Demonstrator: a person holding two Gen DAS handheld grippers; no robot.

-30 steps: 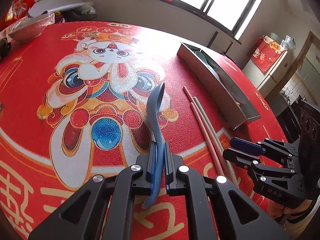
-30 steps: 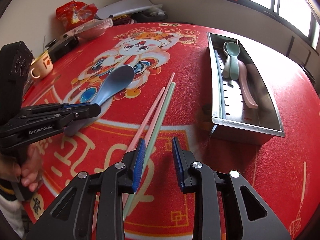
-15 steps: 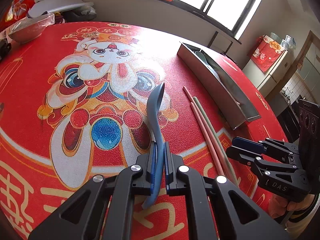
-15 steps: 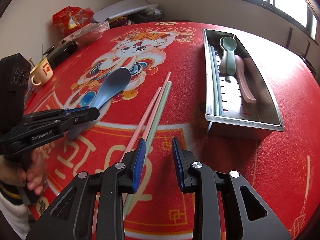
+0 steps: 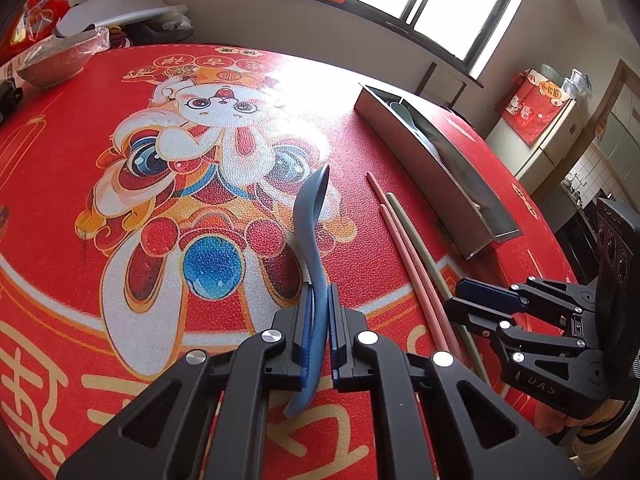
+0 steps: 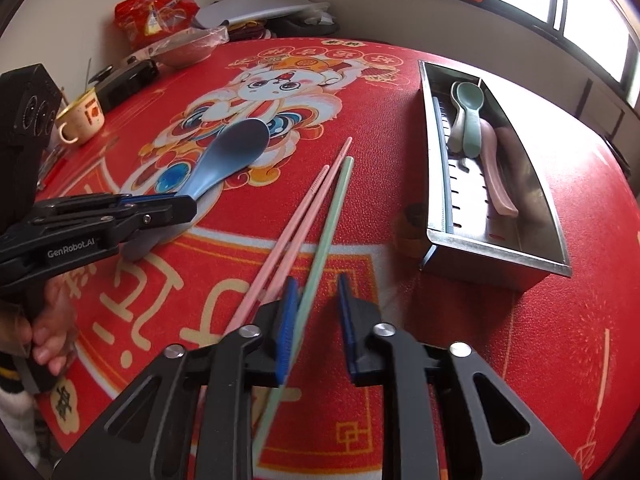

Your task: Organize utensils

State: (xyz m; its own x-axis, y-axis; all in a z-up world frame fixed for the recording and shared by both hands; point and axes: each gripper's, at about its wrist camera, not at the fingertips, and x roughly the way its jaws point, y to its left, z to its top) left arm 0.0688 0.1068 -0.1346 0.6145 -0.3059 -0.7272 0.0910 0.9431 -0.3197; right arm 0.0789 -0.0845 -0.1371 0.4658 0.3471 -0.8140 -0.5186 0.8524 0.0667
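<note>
- The left gripper (image 5: pixel 318 320) lies low over the red tablecloth (image 5: pixel 60 168), pointing along the table toward the window, its two blue-padded fingers clamped on the handle of one blue spoon (image 5: pixel 310 216).
- The blue spoon's bowl reaches forward over the printed cartoon figure (image 5: pixel 208 152), and its handle end sticks out behind the pads.
- In the right wrist view the same gripper (image 6: pixel 188 206) comes in from the left edge, held level, with a bare hand (image 6: pixel 44 336) wrapped round its grip; the spoon (image 6: pixel 232 152) slants up and away from it.
- The right gripper (image 6: pixel 316 312) is spread apart and holds nothing, its fingers hanging just over the near ends of the chopsticks.
- The green chopstick (image 6: pixel 328 224) runs into the gap between the fingers, close to the left pad; whether it touches that pad I cannot tell.
- Loose chopsticks on the cloth: three, namely two pink chopsticks (image 6: pixel 304 208) side by side and the one green beside them on the right.
- One metal tray (image 6: pixel 496 250) sits to the right of the chopsticks, apart from them, on the cloth.
- Inside the tray: one green spoon (image 6: pixel 470 116), one pale spoon (image 6: pixel 456 128) beneath it, one pink spoon (image 6: pixel 494 172), and a blue-grey stick-like piece along the left wall.
- At the far left edge stand one cup (image 6: pixel 82 120) and one covered bowl (image 6: pixel 188 50).
</note>
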